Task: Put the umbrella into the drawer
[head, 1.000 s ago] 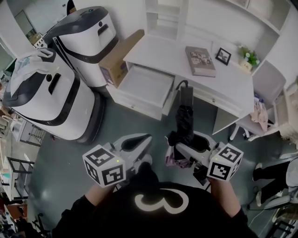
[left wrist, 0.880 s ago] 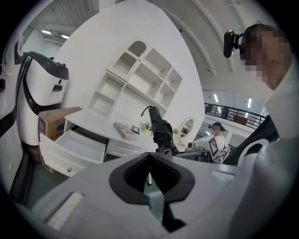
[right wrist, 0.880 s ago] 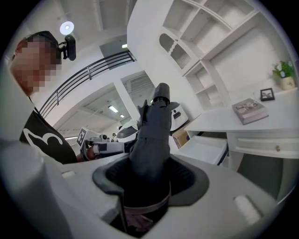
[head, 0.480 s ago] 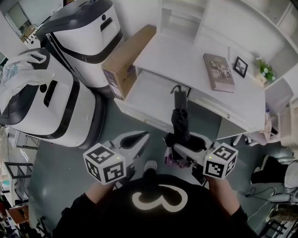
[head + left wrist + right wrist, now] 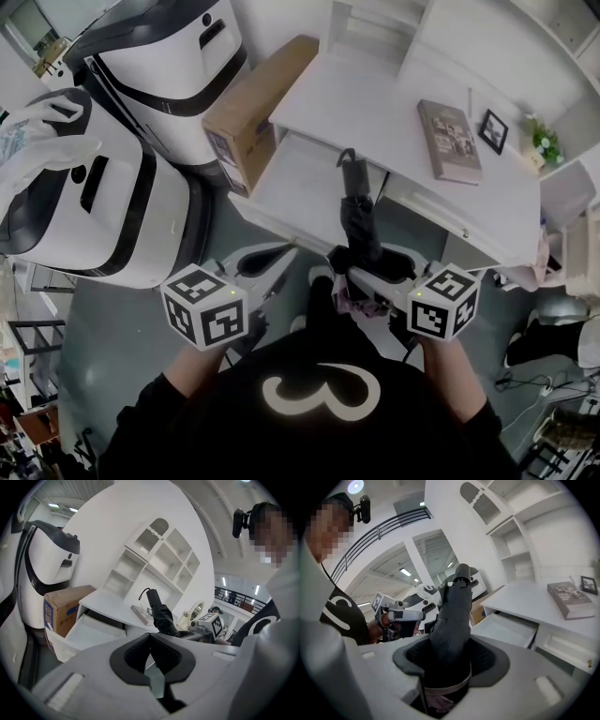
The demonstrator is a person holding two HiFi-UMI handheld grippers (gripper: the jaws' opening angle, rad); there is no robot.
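Observation:
A folded black umbrella (image 5: pixel 359 230) stands up out of my right gripper (image 5: pixel 364 272), which is shut on its lower cloth part. Its handle end with the strap reaches over the right front corner of the open white drawer (image 5: pixel 281 192) in the desk. In the right gripper view the umbrella (image 5: pixel 452 620) fills the space between the pads, with the drawer (image 5: pixel 506 627) ahead to the right. My left gripper (image 5: pixel 267 267) hangs to the left of the umbrella, in front of the drawer, shut and empty. The left gripper view shows the umbrella (image 5: pixel 161 616) and the drawer (image 5: pixel 89 632).
A cardboard box (image 5: pixel 248 108) leans against the desk just left of the drawer. Two big white-and-black machines (image 5: pixel 103 206) stand further left. On the desk top lie a book (image 5: pixel 448 141), a small picture frame (image 5: pixel 494 131) and a plant (image 5: pixel 546 142). Shelves rise behind the desk.
Both grippers have come closer to the desk, the right one still holding the umbrella. The umbrella's handle end, earlier right of the drawer, now overlaps its right front corner.

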